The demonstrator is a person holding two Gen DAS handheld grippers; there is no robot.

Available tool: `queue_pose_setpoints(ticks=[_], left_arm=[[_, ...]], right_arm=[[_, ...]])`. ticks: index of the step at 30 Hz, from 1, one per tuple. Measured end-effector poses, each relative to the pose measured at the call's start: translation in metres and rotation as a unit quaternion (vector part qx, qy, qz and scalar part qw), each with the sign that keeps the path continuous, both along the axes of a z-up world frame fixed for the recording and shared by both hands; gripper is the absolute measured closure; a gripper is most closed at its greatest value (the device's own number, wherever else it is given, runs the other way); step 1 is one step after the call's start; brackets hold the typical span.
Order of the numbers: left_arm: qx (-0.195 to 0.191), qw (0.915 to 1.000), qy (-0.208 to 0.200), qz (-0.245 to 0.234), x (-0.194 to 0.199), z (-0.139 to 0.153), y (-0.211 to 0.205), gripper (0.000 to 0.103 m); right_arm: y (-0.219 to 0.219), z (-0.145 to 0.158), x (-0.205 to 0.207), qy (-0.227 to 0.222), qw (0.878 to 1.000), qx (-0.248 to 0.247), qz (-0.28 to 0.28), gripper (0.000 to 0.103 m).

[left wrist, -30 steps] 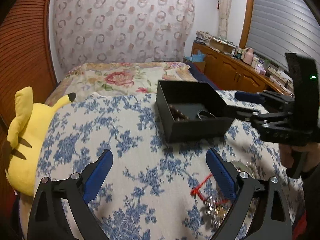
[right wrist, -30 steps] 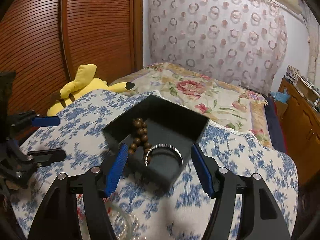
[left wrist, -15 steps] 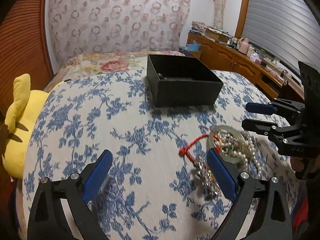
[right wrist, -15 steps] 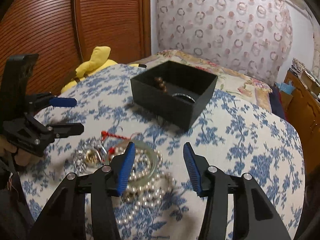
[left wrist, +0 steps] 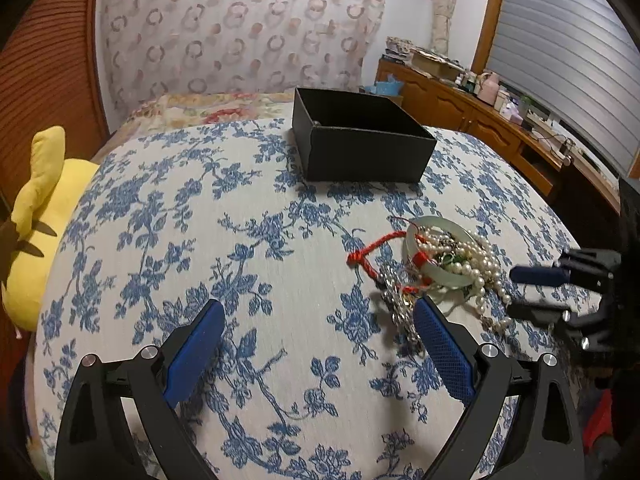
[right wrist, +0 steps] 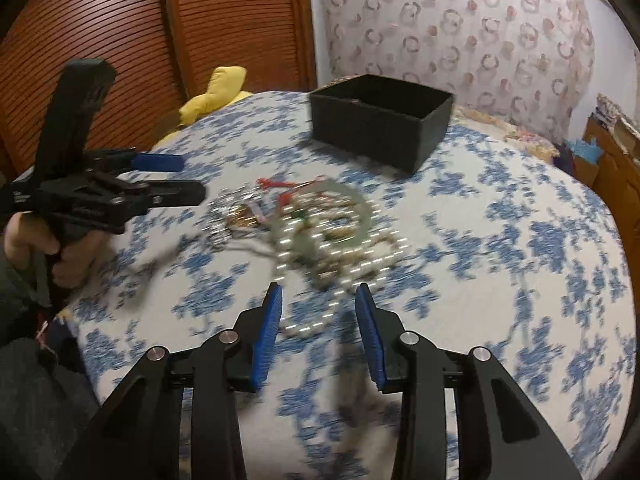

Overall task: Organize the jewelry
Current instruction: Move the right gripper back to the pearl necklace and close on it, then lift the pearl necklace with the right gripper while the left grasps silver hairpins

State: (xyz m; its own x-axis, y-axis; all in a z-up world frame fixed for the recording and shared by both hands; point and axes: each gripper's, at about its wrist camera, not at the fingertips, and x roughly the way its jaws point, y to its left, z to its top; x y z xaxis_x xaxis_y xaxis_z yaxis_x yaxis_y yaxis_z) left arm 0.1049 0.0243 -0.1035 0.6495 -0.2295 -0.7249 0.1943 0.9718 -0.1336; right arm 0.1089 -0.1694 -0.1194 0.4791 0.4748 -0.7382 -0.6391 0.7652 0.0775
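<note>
A black open box (left wrist: 362,140) stands at the far side of the blue-flowered cloth (left wrist: 224,248); it also shows in the right wrist view (right wrist: 380,120). A tangled heap of jewelry lies nearer: a pale green bangle (left wrist: 440,272), a pearl strand (left wrist: 478,268), a red cord (left wrist: 370,250) and a silver chain (left wrist: 400,312). In the blurred right wrist view the heap (right wrist: 320,224) lies just ahead of my right gripper (right wrist: 319,312), which is open and empty. My left gripper (left wrist: 316,344) is open and empty, to the left of the heap.
A yellow plush toy (left wrist: 34,216) lies at the left edge of the cloth. A floral bedspread (left wrist: 208,110) and a patterned curtain (left wrist: 240,28) are behind the box. A wooden dresser (left wrist: 480,120) with clutter stands at the right.
Both grippers have drawn back from the box toward the near side. The jewelry heap has come into view between them. The right jaws have narrowed somewhat.
</note>
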Motion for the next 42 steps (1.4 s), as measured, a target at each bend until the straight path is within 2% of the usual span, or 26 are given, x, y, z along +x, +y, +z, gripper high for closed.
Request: queue_pose_setpoints(ticks=[3,11,12,13,19,25,31,42], left_arm=[[-0.002,1.0,0.002,0.001,-0.002,-0.002,0.0,0.011],[-0.001,1.0,0.003,0.004,-0.006,-0.002,0.003,0.011],[-0.002,1.0,0.003,0.004,-0.006,-0.002,0.003,0.011],[-0.002,1.0,0.003,0.004,-0.006,-0.002,0.002,0.011],[-0.007,1.0,0.005,0.002,-0.011,-0.001,0.0,0.011],[-0.016,0.9998,-0.004,0.012,-0.014,0.005,0.0,0.011],[-0.023,0.9997,-0.004,0.01,-0.016,0.006,-0.004,0.011],[-0.02,0.9998,0.001,-0.003,-0.015,0.002,-0.015,0.011]], right_arm=[[0.014,-0.001,-0.006,-0.002,1.0,-0.008,0.021,0.073],[0.028,-0.006,-0.012,-0.012,0.998,-0.054,0.04,0.076],[0.028,-0.007,-0.012,-0.012,0.997,-0.056,0.042,0.089],[0.027,-0.006,-0.013,-0.012,0.997,-0.058,0.045,0.094],[0.017,-0.003,-0.018,-0.02,0.998,-0.052,0.041,0.095],[-0.012,0.042,-0.016,-0.069,0.998,-0.005,-0.006,0.095],[-0.027,0.084,-0.009,-0.112,0.993,0.017,-0.03,0.095],[-0.042,0.14,-0.004,-0.179,0.982,0.034,-0.052,0.095]])
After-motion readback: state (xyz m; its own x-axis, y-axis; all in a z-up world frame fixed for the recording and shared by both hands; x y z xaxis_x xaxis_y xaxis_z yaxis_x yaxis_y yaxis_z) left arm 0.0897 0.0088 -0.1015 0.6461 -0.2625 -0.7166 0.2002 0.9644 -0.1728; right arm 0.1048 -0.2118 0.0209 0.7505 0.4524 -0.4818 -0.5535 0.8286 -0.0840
